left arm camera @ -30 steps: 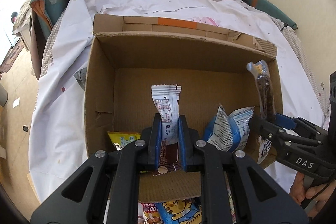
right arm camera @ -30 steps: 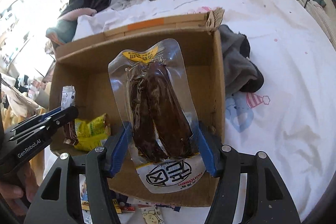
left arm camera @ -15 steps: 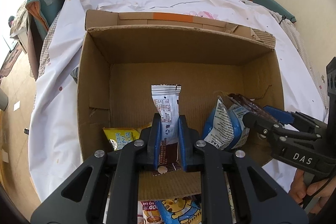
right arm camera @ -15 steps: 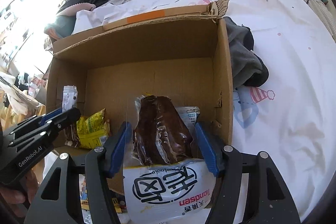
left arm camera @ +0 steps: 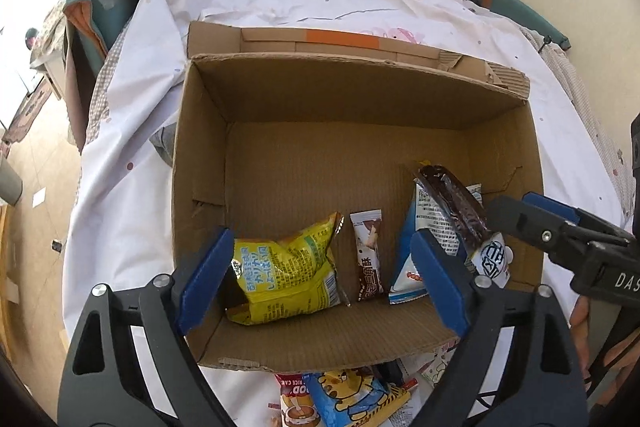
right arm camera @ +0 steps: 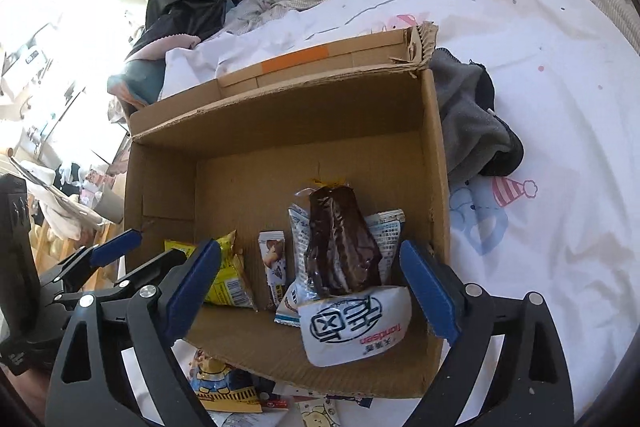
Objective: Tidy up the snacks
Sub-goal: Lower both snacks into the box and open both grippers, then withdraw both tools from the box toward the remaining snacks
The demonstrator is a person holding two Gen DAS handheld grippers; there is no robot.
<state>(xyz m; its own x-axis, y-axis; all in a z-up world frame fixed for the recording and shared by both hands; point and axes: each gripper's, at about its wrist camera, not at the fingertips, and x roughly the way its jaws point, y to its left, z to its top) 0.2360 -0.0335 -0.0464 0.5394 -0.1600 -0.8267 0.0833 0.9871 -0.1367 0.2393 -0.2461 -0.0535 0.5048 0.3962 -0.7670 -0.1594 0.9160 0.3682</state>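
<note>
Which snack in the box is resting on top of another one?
The dark brown vacuum pack, white at its near end: it leans on the blue-white bag. The yellow bag and slim brown bar lie alone.

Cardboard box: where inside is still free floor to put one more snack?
The cardboard box has bare floor along the far wall and left wall. The near strip is crowded: yellow bag, brown bar, blue-white pouch with the dark vacuum pack leaning on it.
</note>
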